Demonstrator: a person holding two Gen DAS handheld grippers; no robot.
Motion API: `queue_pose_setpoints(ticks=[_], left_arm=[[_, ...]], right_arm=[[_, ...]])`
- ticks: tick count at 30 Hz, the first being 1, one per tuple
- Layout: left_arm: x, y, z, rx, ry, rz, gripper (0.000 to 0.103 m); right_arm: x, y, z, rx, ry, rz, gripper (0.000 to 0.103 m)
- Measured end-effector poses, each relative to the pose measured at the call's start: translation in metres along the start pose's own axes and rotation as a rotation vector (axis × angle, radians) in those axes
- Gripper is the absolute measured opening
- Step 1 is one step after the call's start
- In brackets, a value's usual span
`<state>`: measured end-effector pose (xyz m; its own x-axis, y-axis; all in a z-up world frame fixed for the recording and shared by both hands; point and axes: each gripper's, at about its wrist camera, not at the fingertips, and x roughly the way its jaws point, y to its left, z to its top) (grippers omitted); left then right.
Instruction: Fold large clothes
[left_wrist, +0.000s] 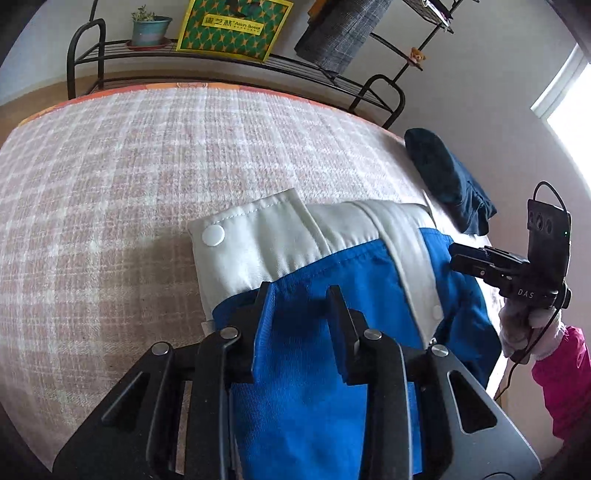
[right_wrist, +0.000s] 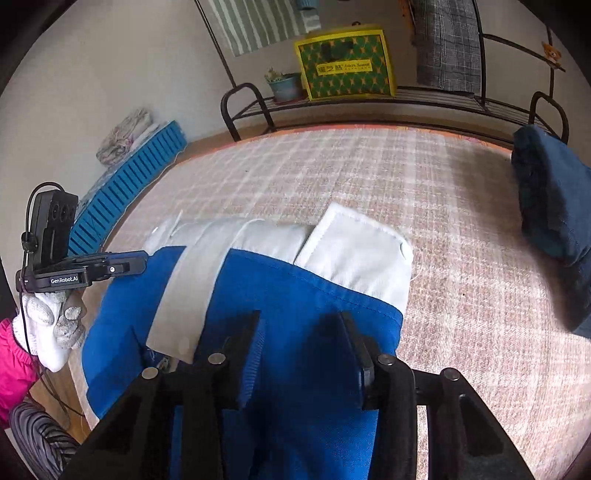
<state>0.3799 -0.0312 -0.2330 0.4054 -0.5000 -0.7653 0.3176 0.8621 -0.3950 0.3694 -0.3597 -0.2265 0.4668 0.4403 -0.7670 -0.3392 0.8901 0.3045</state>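
Lying on the bed (left_wrist: 110, 166), the jacket (left_wrist: 332, 277) runs w/ its long axis left-right across both views, white collar end away from the grippers. L gripper (left_wrist: 299, 306) has its fingers apart w/ blue cloth between them; R gripper (right_wrist: 299, 332) likewise. Can't tell if either actually pinches the cloth. Each sits at its own side, equally near, so next fold prob. goes fwd, away from person.

Blue and white jacket (left_wrist: 332, 280) on a pink-and-white checked bed cover (left_wrist: 147, 177); dark navy garment (right_wrist: 550, 199); green-yellow patterned bag (right_wrist: 345, 68); grey plaid cloth (left_wrist: 340, 33).
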Motion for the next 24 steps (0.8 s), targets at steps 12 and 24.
queue_pose_setpoints(ticks=[12,24], left_arm=[[-0.043,0.044,-0.017,-0.254,-0.047,-0.122,0.084],[-0.024,0.119,-0.062,-0.642,0.033,-0.433,0.086]], right_arm=[[-0.045,-0.026,-0.018,0.099,-0.055,0.124,0.082],[-0.036,-0.09,-0.069,0.364,0.011,0.292,0.085]])
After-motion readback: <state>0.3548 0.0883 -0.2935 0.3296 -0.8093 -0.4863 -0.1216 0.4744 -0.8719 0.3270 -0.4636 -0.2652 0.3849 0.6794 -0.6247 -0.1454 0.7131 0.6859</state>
